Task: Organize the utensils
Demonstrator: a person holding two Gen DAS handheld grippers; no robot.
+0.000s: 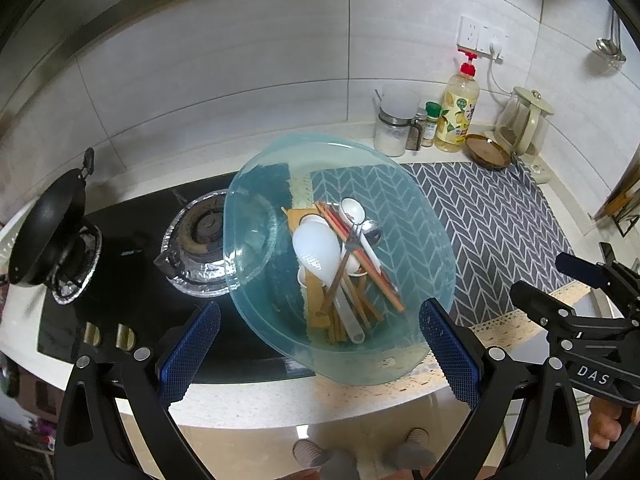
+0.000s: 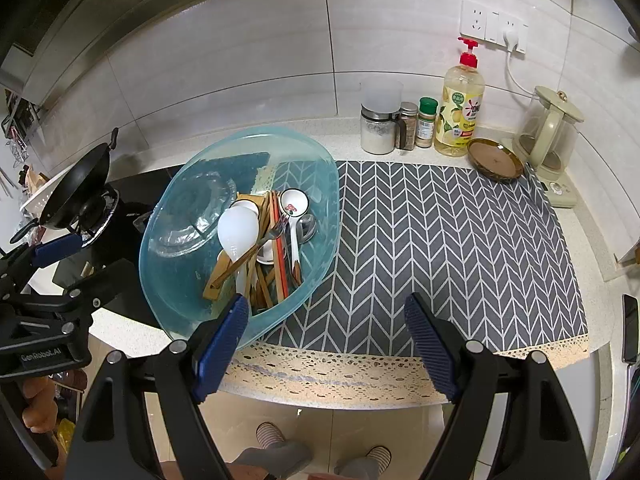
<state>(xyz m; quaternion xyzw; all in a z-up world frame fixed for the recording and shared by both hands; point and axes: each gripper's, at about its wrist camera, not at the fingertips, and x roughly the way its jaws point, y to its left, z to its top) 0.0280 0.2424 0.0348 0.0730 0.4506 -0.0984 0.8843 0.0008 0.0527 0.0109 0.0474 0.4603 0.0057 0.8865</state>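
A clear blue plastic basin (image 1: pixel 280 312) (image 2: pixel 180 292) sits on the counter edge, partly over the stove and the mat. It holds a pile of utensils: a big white ladle (image 1: pixel 316 254) (image 2: pixel 237 229), a white ceramic spoon (image 1: pixel 353 210) (image 2: pixel 294 204), a metal spoon (image 1: pixel 372 232), a fork (image 2: pixel 276 230), red chopsticks (image 1: pixel 372 264) and wooden pieces (image 2: pixel 218 276). My left gripper (image 1: pixel 320 356) is open and empty just in front of the basin. My right gripper (image 2: pixel 326 348) is open and empty over the mat's front edge, right of the basin.
A grey chevron mat (image 2: pixel 440 248) covers the counter. At the back stand jars (image 2: pixel 378 128), a soap bottle (image 2: pixel 460 116), a brown dish (image 2: pixel 496 158) and a kettle (image 2: pixel 552 132). A gas stove (image 1: pixel 200 240) with a black wok (image 1: pixel 48 228) is left.
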